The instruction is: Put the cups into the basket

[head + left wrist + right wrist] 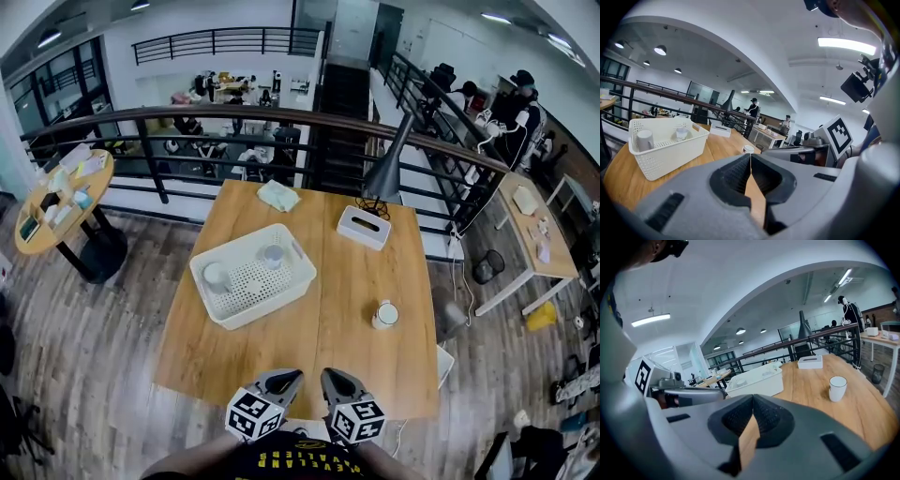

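A white perforated basket sits on the left half of the wooden table. Inside it stand a grey cup and a clear cup. A white mug stands alone on the table's right side, apart from the basket. My left gripper and right gripper hover side by side over the near table edge, both shut and empty. The left gripper view shows the basket, the grey cup, the clear cup and the mug. In the right gripper view the mug is ahead to the right.
A white tissue box, a folded cloth and a black cone-shaped lamp occupy the table's far end. A curved railing runs behind the table. A round side table stands at the left and a desk at the right.
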`<act>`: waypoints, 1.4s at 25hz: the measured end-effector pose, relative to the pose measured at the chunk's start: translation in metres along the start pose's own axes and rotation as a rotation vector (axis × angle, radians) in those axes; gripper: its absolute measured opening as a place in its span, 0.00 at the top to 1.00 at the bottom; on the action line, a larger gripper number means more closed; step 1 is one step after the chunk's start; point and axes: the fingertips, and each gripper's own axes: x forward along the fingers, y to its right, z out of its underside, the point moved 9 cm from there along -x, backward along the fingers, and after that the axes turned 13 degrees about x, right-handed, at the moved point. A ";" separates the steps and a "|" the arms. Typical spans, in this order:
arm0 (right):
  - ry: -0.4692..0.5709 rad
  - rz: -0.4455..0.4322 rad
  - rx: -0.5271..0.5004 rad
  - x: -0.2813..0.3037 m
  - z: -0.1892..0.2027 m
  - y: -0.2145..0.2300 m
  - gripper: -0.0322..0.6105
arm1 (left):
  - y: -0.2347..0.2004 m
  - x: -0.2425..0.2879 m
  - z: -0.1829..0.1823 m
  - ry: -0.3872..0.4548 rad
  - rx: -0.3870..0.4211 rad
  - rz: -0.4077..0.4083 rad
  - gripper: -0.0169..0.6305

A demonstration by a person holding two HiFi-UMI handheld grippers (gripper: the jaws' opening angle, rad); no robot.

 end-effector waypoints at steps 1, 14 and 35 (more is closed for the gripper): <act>0.006 0.003 -0.001 -0.007 0.000 0.001 0.93 | 0.006 0.000 0.001 0.002 -0.002 0.004 0.96; 0.237 0.016 -0.053 -0.083 -0.006 0.009 0.93 | 0.054 -0.021 -0.015 0.171 0.069 -0.121 0.96; 0.256 -0.036 -0.158 -0.087 -0.014 -0.002 0.93 | 0.075 -0.020 -0.034 0.215 0.203 -0.093 0.96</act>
